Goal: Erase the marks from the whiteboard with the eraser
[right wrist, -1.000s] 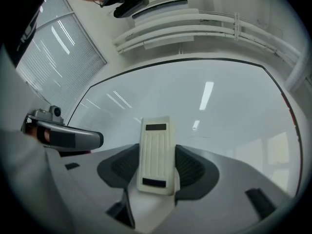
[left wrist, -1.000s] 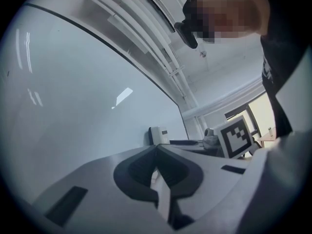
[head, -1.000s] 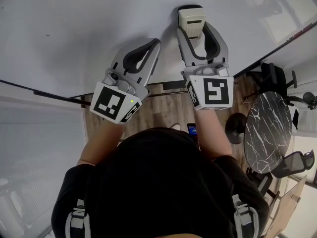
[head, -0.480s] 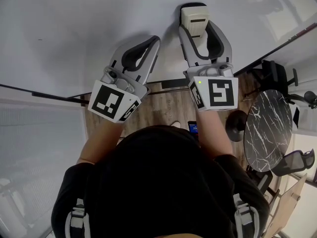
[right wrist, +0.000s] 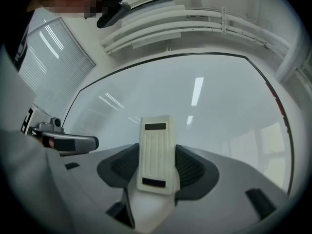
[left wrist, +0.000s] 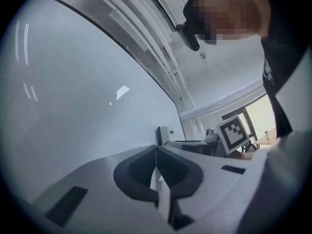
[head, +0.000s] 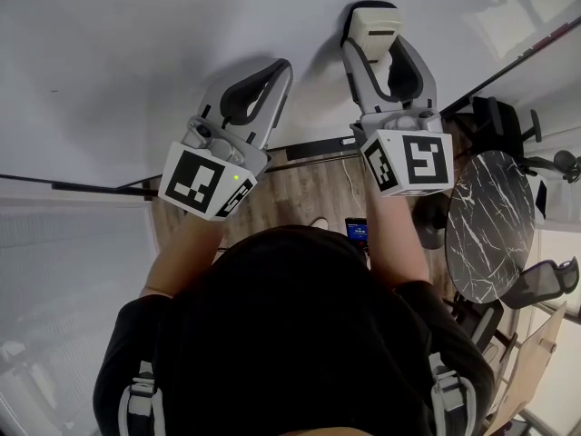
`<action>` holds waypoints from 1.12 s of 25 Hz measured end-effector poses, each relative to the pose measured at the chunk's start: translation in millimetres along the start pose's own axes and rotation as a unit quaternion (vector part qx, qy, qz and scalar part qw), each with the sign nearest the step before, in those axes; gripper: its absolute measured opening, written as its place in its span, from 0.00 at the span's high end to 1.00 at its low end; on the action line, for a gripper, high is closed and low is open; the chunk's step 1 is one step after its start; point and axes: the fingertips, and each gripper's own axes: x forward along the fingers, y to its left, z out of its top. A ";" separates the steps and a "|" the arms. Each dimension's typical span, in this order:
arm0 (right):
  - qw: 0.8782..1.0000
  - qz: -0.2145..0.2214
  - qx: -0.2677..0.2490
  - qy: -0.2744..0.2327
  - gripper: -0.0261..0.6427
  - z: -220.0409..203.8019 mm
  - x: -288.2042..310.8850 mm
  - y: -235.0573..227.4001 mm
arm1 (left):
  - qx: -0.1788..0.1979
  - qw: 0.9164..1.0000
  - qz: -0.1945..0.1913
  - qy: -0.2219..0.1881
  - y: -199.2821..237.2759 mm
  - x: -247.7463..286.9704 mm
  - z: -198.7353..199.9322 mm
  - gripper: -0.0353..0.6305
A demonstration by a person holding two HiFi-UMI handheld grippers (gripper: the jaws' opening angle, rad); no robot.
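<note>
Right gripper (head: 375, 48) clamps a cream-white plastic eraser (right wrist: 156, 150) by its long sides. Its jaws are parted only as wide as the block, which stands upright between the dark ribbed pads. Left gripper (left wrist: 156, 152) holds nothing, and its jaws meet tip to tip. On my screen its tips hang just beside the glossy white whiteboard (head: 136, 44); I cannot tell whether they touch it.

The eraser shows a ribbed back with a dark slot at each end. A black layer on its underside faces the board and lies flat against it in the left gripper view. The board reads almost bare, streaked with ceiling-light reflections, apart from one tiny dark speck (head: 53, 91) well to the left of both grippers. Its thin black frame (head: 100, 189) runs below the left gripper, over a wood-plank floor (head: 304, 193). A round black marble-patterned table (head: 490, 225) stands at lower right.

Against the frame one second ago, the eraser and the right gripper sit further right and a little higher in the head view. The gap between the two grippers has widened. The left gripper is in much the same place, jaws together as before.
</note>
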 end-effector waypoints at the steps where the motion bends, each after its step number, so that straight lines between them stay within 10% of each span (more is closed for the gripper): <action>1: 1.000 -0.005 0.002 0.002 0.62 0.1 -2.0 -5.7 | -0.001 1.000 -0.002 0.000 -1.4 2.0 0.0 0.94; 28: 0.994 -0.107 0.018 0.029 0.62 -22.7 -39.5 -117.0 | -0.026 0.999 -0.022 0.012 -15.6 18.7 -21.2 0.94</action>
